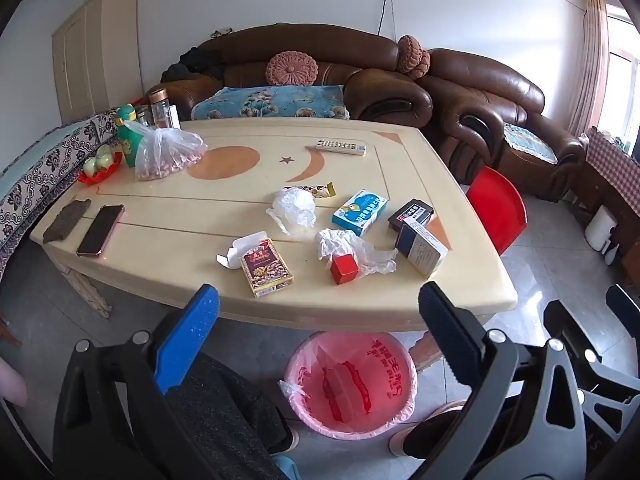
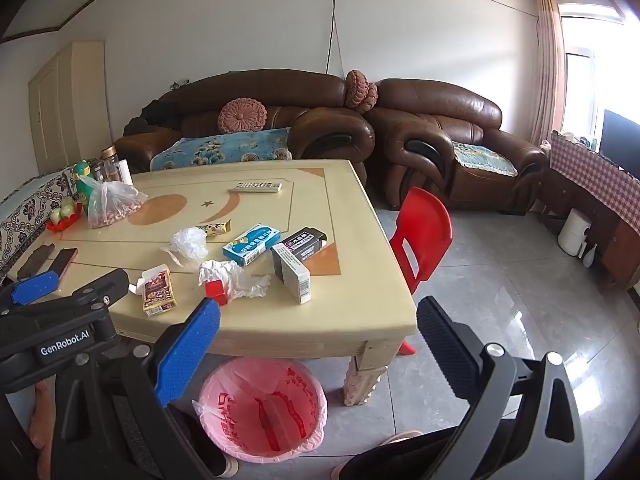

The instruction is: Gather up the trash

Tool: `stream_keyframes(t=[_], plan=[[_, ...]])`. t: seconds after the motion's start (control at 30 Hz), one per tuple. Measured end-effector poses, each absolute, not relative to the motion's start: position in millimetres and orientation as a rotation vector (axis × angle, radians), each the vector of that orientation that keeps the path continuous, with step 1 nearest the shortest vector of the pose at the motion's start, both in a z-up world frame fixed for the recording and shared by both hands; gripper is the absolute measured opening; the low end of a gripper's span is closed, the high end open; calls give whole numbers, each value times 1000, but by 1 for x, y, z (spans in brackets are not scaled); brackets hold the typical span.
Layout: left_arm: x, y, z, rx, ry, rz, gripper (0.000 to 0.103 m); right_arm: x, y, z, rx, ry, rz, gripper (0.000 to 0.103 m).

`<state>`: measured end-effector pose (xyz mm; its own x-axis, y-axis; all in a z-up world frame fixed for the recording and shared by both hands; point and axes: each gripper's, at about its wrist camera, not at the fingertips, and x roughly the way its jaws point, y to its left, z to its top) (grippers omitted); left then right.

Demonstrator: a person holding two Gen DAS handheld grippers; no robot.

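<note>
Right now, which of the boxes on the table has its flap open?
The dark red box near the table's front edge; its white end flap stands open. The blue, black and white boxes look closed.

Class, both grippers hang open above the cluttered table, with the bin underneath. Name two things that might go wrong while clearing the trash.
1. The crumpled white plastic wrapper touches the small red cube box; pinching one may drag the other off the edge.
2. The pink-lined bin sits partly under the cream table, so a drop from the tabletop may miss.

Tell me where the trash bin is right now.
The pink-lined trash bin sits on the floor under the table's near edge, low centre in both wrist views.
</note>
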<state>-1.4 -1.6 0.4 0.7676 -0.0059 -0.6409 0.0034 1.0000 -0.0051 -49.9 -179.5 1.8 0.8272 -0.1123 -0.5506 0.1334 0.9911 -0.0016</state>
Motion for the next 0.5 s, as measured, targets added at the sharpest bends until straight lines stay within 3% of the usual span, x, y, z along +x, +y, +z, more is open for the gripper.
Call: stream_keyframes(t=[0.5], plan=[[2, 6, -1, -22, 710, -11, 98, -50, -177, 4, 41, 579, -128, 97]])
